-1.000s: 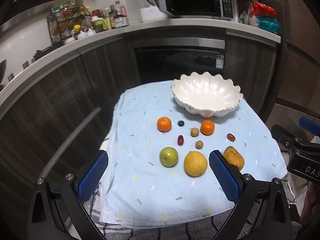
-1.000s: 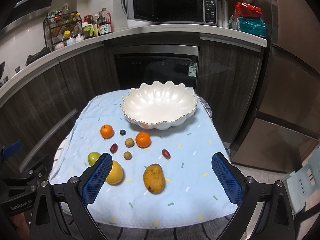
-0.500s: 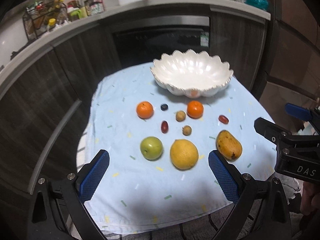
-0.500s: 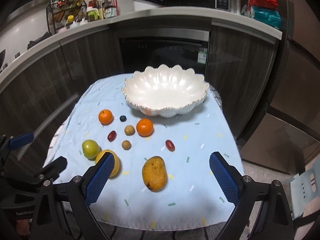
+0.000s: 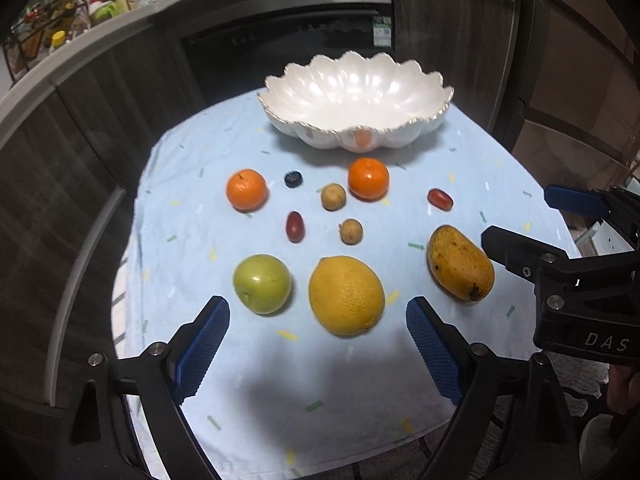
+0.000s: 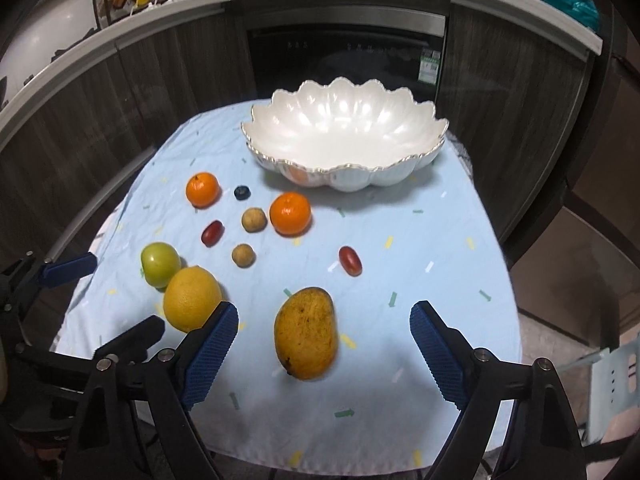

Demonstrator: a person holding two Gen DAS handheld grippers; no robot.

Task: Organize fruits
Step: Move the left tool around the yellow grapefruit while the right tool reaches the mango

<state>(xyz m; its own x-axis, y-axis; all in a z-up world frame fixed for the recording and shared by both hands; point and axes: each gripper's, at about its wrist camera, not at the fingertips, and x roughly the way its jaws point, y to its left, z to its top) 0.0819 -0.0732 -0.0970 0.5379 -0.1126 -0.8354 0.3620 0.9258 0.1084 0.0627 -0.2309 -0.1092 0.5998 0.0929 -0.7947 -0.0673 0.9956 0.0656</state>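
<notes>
1. Left wrist view: left gripper (image 5: pixel 318 344) has dropped closer to the surface (image 5: pixel 248 380) than a second ago; fruit looms larger. Its fingers (image 5: pixel 202 346) have just been closing a little, still wide, nothing between them. The big yellow citrus (image 5: pixel 346 295) sits just ahead of the gap, green apple (image 5: pixel 262 283) beside it.
2. Right wrist view: right gripper (image 6: pixel 324 354) has come down too; fingers closing slightly, still wide and empty. Mango (image 6: pixel 306 332) lies in line with the gap, not touched.
3. White scalloped bowl (image 5: pixel 420 128) at the far side looks empty; all fruit is on the blue cloth, including two tangerines (image 5: pixel 368 178).
4. Judgement: both are on approach, first picks likely citrus and mango. No fruit is sorted yet.
</notes>
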